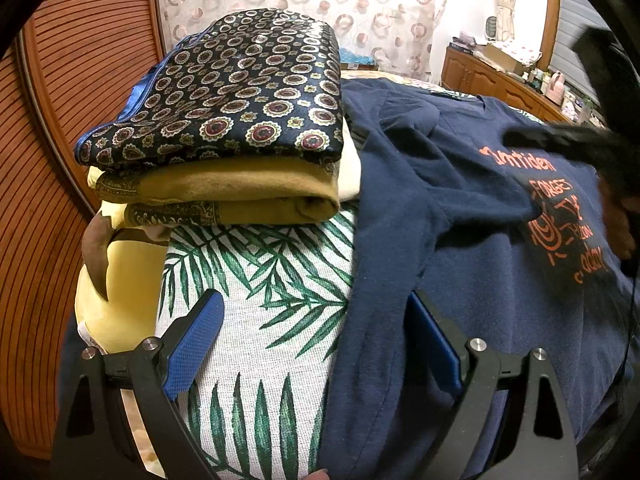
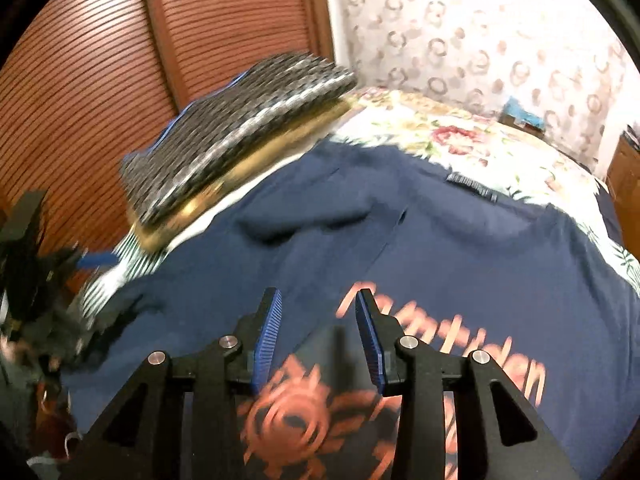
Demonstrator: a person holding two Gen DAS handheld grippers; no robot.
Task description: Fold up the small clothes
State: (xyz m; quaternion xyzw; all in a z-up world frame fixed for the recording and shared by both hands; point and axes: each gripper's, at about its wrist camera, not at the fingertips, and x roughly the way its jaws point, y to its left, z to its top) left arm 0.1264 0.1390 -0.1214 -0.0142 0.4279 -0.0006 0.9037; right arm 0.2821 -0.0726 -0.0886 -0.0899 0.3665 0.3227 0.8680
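Observation:
A navy T-shirt (image 1: 472, 216) with orange print lies spread on the bed, one sleeve folded across its chest. My left gripper (image 1: 316, 320) is open and empty, hovering over the shirt's left edge and the leaf-print sheet. My right gripper (image 2: 318, 312) is open and empty, just above the shirt's orange print (image 2: 440, 340); it shows blurred in the left wrist view (image 1: 576, 140). The navy shirt (image 2: 400, 232) fills the right wrist view.
A stack of folded clothes (image 1: 224, 120), patterned navy on top of mustard, sits on the leaf-print sheet (image 1: 264, 288) left of the shirt, also in the right wrist view (image 2: 232, 132). A yellow pillow (image 1: 116, 304) lies lower left. A wooden slatted wardrobe (image 1: 60, 152) stands behind. A floral bedspread (image 2: 460, 140) lies beyond.

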